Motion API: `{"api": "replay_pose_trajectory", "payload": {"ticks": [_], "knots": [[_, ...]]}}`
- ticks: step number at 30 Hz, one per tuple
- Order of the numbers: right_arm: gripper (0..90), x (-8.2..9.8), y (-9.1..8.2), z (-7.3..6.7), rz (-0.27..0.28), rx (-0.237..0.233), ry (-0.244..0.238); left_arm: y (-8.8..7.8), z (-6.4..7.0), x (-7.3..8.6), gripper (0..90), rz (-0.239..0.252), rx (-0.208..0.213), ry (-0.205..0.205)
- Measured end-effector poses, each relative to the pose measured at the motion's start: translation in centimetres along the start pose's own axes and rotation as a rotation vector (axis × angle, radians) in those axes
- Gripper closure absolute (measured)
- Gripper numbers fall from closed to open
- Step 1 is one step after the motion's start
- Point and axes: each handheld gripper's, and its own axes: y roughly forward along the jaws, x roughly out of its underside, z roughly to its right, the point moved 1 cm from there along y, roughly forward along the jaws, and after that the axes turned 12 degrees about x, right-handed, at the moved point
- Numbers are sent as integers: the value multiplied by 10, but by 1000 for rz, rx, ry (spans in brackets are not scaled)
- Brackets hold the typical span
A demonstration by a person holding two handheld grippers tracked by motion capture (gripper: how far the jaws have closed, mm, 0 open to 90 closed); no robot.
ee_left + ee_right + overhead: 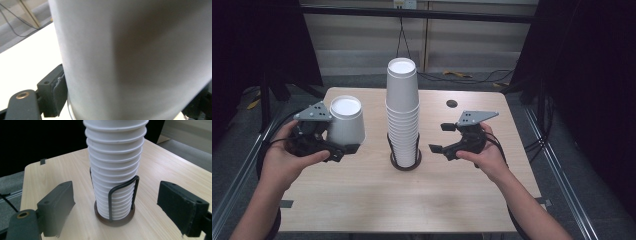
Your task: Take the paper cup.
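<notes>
Both grippers hover: left gripper (343, 148) clamps cup (346, 121) (upside-down), right gripper (441, 137) gapes.

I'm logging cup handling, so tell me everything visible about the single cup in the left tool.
The cup is plain white, likely paper or foam, and upside down: flat base on top, wider rim at the bottom. The left tool clamps it near the rim, holding it a little tilted, left of the cup stack and apart from it. Whether it clears the table cannot be told.

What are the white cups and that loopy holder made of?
The cups look like matte white paper, or maybe foam: thin rolled rims, dull surface. The holder looks like dark bent metal wire on a round brownish base. The left tool grips one cup upside down.
</notes>
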Motion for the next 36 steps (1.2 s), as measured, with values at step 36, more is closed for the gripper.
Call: {"api": "replay_pose_trajectory", "payload": {"ticks": [36], "knots": [[134,50,-23,-7,-62,-154,-71,89,65,12,143,-152,218,126]]}}
